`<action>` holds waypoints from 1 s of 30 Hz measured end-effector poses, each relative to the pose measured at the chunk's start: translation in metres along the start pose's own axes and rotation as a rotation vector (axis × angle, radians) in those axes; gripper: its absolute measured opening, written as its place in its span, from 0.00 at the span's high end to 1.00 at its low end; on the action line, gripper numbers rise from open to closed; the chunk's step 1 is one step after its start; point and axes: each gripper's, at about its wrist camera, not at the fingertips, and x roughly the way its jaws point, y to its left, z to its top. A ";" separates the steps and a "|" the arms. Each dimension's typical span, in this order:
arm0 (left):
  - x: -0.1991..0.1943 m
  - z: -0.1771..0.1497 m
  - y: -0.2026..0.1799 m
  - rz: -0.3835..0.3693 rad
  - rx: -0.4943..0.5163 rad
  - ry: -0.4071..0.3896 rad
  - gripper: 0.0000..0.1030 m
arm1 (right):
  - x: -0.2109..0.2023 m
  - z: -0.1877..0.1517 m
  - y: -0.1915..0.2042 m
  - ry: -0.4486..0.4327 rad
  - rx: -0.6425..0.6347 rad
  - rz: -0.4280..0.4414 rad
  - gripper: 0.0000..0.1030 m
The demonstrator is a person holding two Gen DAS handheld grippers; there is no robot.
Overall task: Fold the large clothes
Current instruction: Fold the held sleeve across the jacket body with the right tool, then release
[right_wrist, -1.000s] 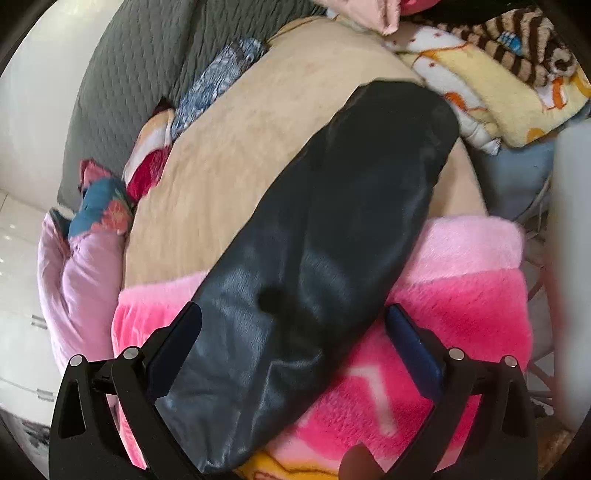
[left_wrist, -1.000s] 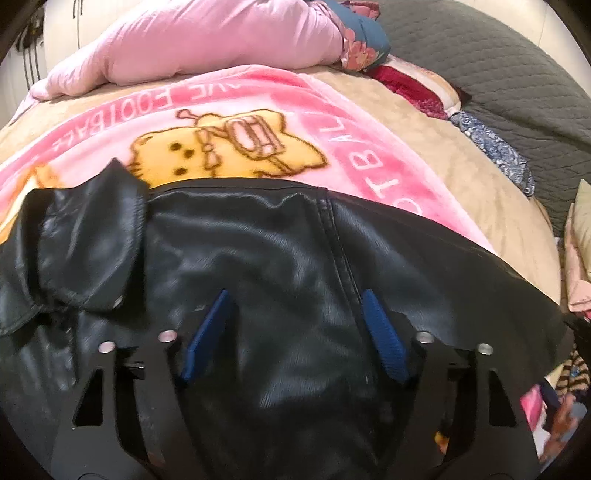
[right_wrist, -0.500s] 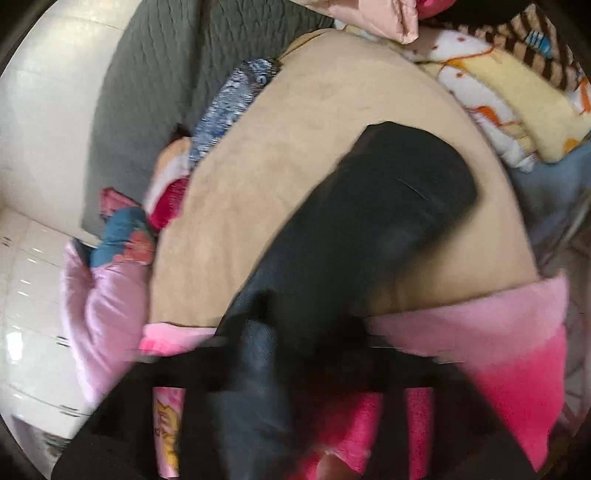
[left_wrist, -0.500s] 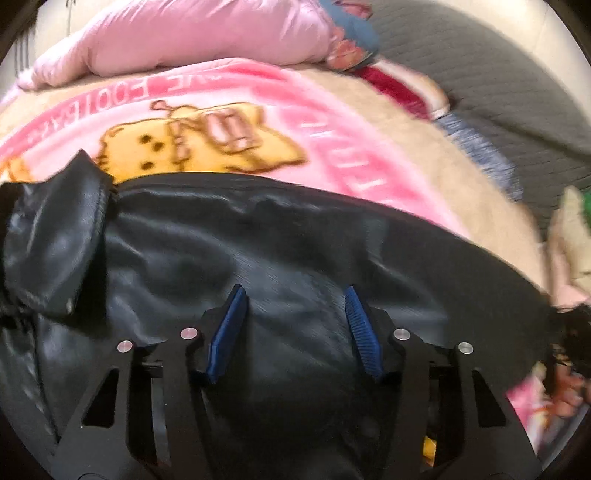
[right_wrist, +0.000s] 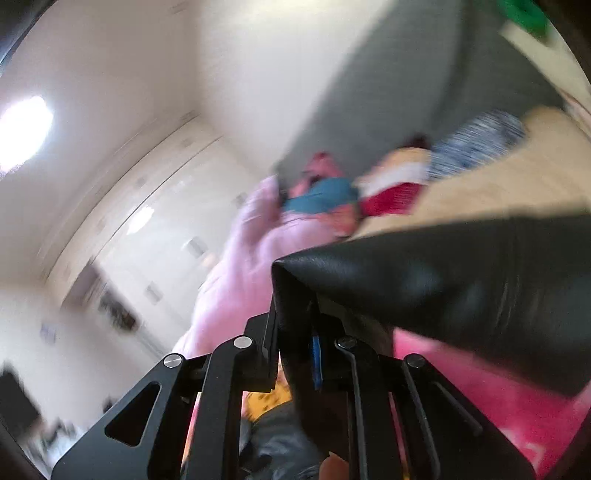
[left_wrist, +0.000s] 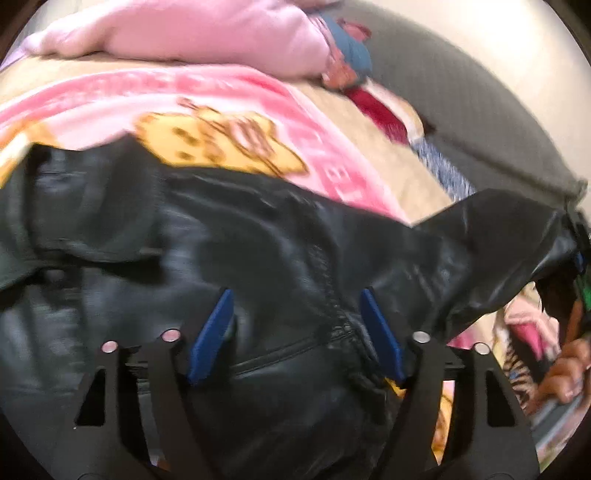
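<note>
A black leather jacket [left_wrist: 258,240] lies spread on a pink cartoon blanket [left_wrist: 280,107] on the bed. My left gripper [left_wrist: 295,295] hovers low over the jacket's body near a seam. Its jaws are opening, the blue pads [left_wrist: 212,332] stand apart and do not pinch the leather. My right gripper [right_wrist: 293,321] is shut on a fold of the jacket's sleeve [right_wrist: 461,280] and holds it lifted. In the left wrist view the raised sleeve [left_wrist: 498,236] stretches to the right edge, where the right gripper [left_wrist: 578,254] shows in part.
A pink quilt [left_wrist: 203,33] and folded clothes [left_wrist: 384,114] lie along the grey padded headboard [left_wrist: 461,92]. The beige sheet [left_wrist: 373,155] shows beyond the blanket. A person's hand [left_wrist: 565,373] is at the right edge. White wall and cupboards [right_wrist: 129,221] fill the right wrist view.
My right gripper went from wide open over the sleeve to shut on it, then rose and tipped up toward the wall. The sleeve is now lifted. My left gripper narrowed, widened again and shifted.
</note>
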 end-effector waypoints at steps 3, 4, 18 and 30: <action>-0.045 0.008 0.027 0.018 -0.053 -0.078 0.31 | 0.007 -0.010 0.040 0.035 -0.123 0.077 0.88; -0.061 0.009 0.036 0.016 -0.074 -0.107 0.30 | 0.009 -0.017 0.056 0.061 -0.154 0.125 0.88; -0.220 0.006 0.123 0.044 -0.250 -0.356 0.18 | 0.047 -0.133 0.177 0.462 -0.491 0.408 0.88; -0.221 -0.022 0.148 0.005 -0.326 -0.317 0.16 | 0.060 -0.258 0.207 0.814 -0.809 0.288 0.72</action>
